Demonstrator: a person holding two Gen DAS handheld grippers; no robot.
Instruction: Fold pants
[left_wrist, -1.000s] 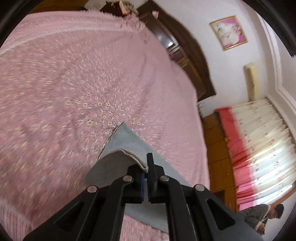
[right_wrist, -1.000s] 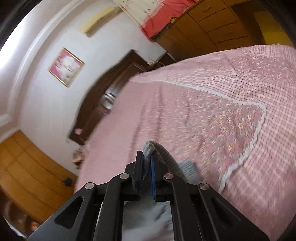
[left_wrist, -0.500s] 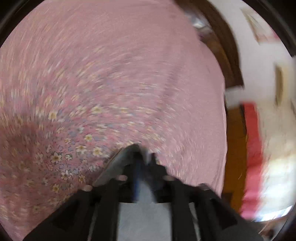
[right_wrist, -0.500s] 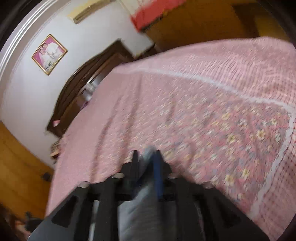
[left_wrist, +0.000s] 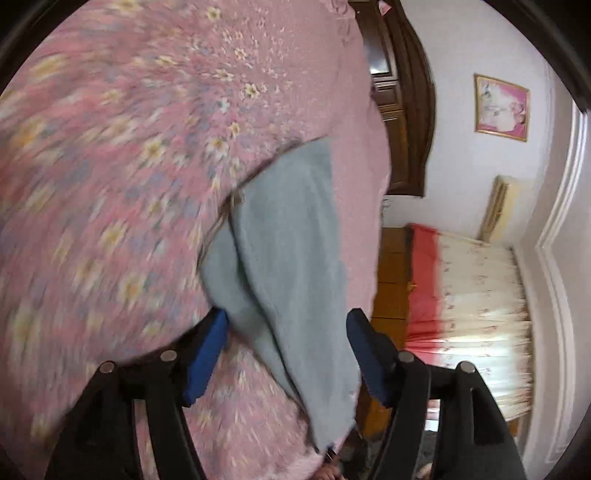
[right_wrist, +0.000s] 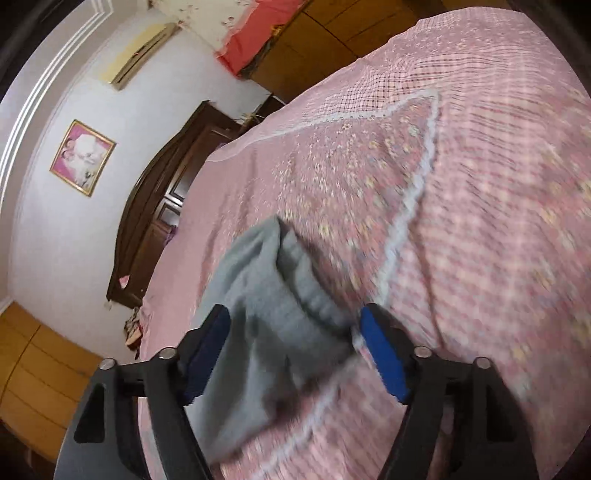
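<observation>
- Left gripper (left_wrist: 286, 334): fingers spread wide apart, gripping nothing; grey pants (left_wrist: 291, 258) lie between and beyond them, centre of frame, on the pink floral bedspread (left_wrist: 110, 166)
- Right gripper (right_wrist: 295, 332): fingers likewise apart; the ribbed waistband (right_wrist: 310, 280) sits between them, lower centre of frame; contact with the blue pads (right_wrist: 384, 354) cannot be determined
- Upper left of right view: framed picture (right_wrist: 82, 157) on wall; dark headboard (right_wrist: 155, 221) below it

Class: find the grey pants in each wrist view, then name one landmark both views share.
Left wrist: pants lie centre, running down between the open fingers.
Right wrist: pants lie lower centre, between the open fingers.
Shared landmark: pink framed picture on the wall.
</observation>
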